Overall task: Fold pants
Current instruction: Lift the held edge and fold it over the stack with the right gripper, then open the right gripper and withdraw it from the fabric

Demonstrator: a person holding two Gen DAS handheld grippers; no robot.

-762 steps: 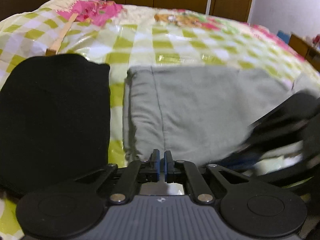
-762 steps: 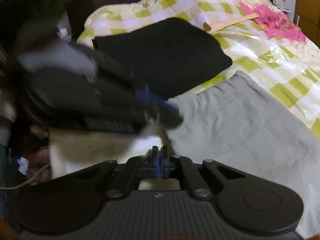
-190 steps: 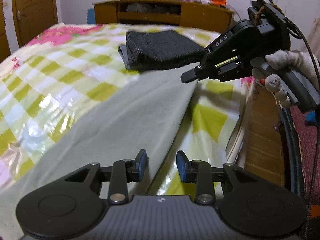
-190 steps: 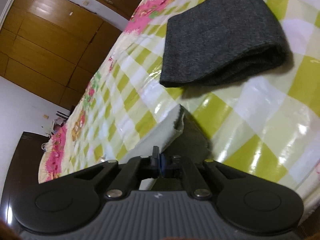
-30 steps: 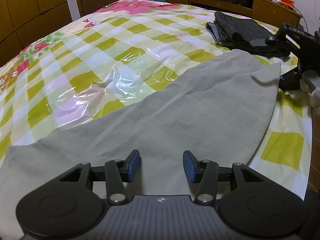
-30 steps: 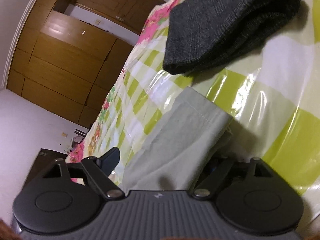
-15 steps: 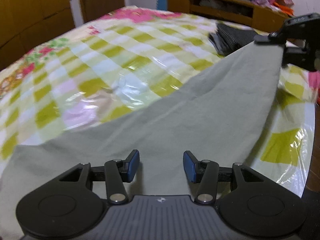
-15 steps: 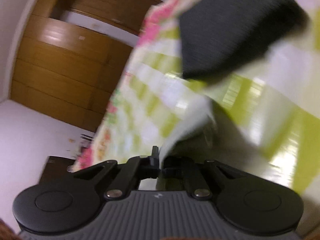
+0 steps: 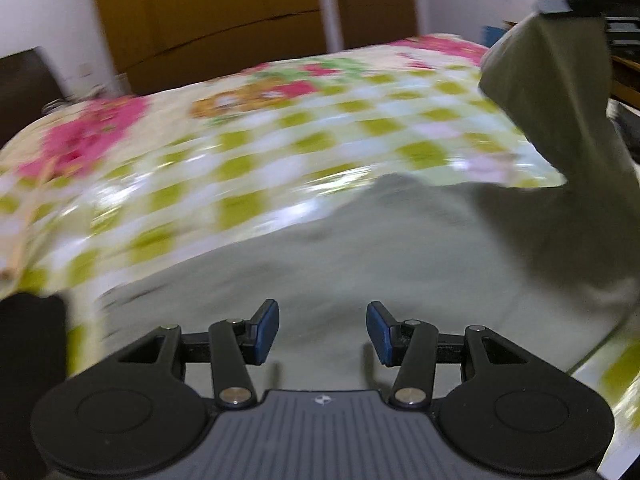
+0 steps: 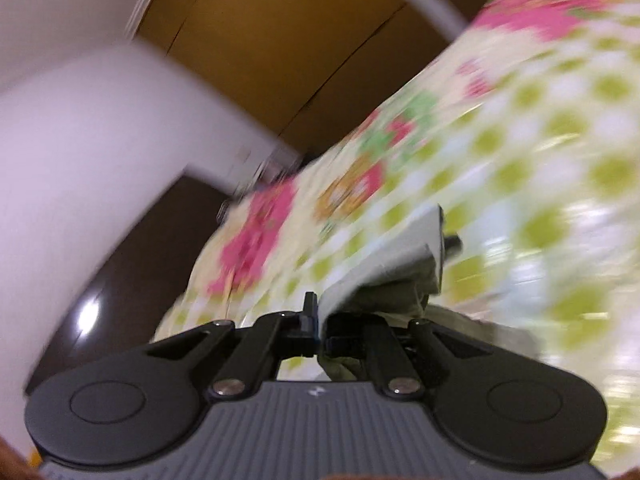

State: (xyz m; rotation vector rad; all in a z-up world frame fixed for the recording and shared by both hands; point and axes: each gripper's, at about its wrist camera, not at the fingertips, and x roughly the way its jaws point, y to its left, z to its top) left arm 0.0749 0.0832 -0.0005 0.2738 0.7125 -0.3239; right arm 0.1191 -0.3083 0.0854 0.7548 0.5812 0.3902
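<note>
Left wrist view: left gripper [image 9: 322, 330] jaws stand apart, empty, above the grey pants [image 9: 360, 264] spread on the checked bed [image 9: 240, 152]; one end is lifted at upper right.
Right wrist view: right gripper [image 10: 320, 322] jaws clamp the pants' edge [image 10: 384, 268].

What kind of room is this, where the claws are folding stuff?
Most likely a bedroom. There is a big bed with a green-checked flowery cover, tall wooden wardrobe doors behind it, and grey pants spread out on the bed.

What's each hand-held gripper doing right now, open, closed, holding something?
Left hand-held gripper: open, holding nothing.
Right hand-held gripper: closed on an end of the grey pants.
</note>
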